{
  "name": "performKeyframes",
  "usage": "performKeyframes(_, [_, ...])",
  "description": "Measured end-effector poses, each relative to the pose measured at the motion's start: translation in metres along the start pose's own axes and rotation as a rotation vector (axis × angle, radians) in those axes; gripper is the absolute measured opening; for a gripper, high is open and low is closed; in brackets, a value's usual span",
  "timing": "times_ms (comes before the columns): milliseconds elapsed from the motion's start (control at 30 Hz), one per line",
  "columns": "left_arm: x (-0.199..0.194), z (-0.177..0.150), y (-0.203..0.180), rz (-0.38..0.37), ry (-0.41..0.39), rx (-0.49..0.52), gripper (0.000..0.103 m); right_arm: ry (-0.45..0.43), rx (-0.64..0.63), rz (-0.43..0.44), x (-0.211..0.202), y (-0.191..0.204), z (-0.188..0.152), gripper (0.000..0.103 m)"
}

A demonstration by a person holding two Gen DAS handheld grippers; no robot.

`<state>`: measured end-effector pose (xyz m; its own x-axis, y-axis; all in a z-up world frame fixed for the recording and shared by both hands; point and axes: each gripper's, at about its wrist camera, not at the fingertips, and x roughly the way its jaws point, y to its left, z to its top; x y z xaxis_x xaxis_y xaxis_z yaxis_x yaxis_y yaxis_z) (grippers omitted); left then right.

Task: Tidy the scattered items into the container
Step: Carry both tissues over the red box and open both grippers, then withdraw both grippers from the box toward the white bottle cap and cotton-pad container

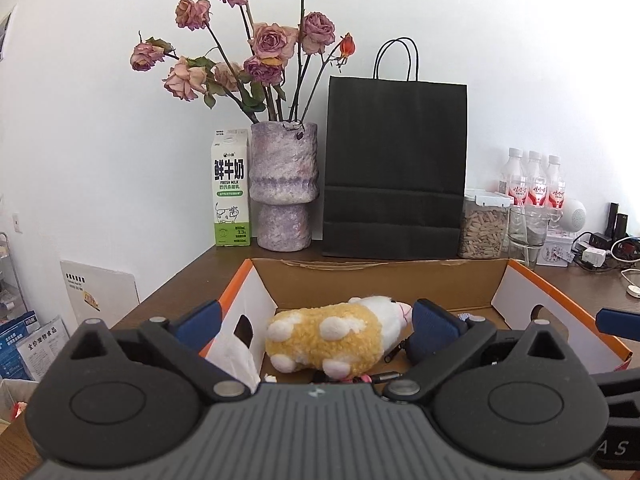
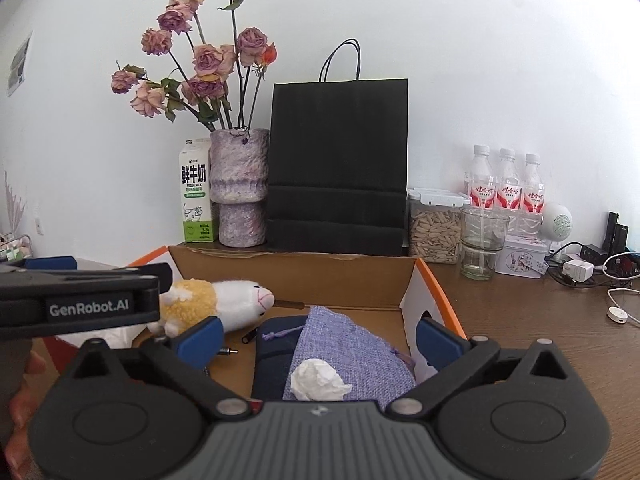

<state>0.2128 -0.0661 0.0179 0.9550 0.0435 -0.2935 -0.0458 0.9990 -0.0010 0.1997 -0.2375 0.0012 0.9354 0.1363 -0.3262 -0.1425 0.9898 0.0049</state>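
Cardboard box [image 1: 380, 280] with orange-edged side walls sits on the wooden table [image 2: 520, 320], directly ahead of and below both tools. Inside it, plush toy [image 1: 332, 336], yellow and white, lies on its side between the spread fingers of the left gripper [image 1: 316, 322], near both pads, not pressed by either. Left gripper jaws stand wide apart, nothing clamped. White tissue [image 1: 236, 356] shows just inside the left finger, at the box's near-left corner. Right gripper [image 2: 318, 340] also has jaws wide apart, nothing clamped; below and between its fingers lie a lilac woven pouch [image 2: 352, 356] over a dark navy case [image 2: 272, 356], with a crumpled white tissue ball [image 2: 316, 380] on the pouch, close to the tool body. From the right tool, the plush toy lies ahead-left, past the left finger; the other tool's black body crosses the view at far left, with a bare hand [image 2: 24, 400] at the left edge beneath it. Beyond the box's far wall, along the white wall: milk carton [image 1: 232, 192], mottled purple vase [image 1: 284, 188] of dried roses, black paper bag [image 1: 396, 176], clear seed jar [image 2: 434, 232], stacked glasses [image 2: 482, 240], three bottles [image 2: 506, 184], and cables [image 2: 592, 268] at far right
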Motion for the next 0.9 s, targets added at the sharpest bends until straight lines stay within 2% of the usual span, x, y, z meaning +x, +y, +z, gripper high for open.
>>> performKeyframes(400, [0.001,-0.003,0.006,0.008,0.006,-0.024,0.103,-0.014,-0.002,-0.002,-0.008,0.007,-0.001,0.103])
performKeyframes(567, [-0.005,-0.005,0.01,0.011,-0.031,-0.06,0.103,-0.038,-0.014,0.013,-0.016,0.013,-0.004,0.103])
performKeyframes(700, [-0.008,-0.009,0.012,0.011,-0.039,-0.076,0.103,-0.026,0.053,0.022,-0.023,0.005,-0.01,0.103])
performKeyframes(900, [-0.029,-0.016,0.021,0.022,-0.081,-0.097,0.103,-0.064,0.063,-0.02,-0.047,0.003,-0.02,0.103])
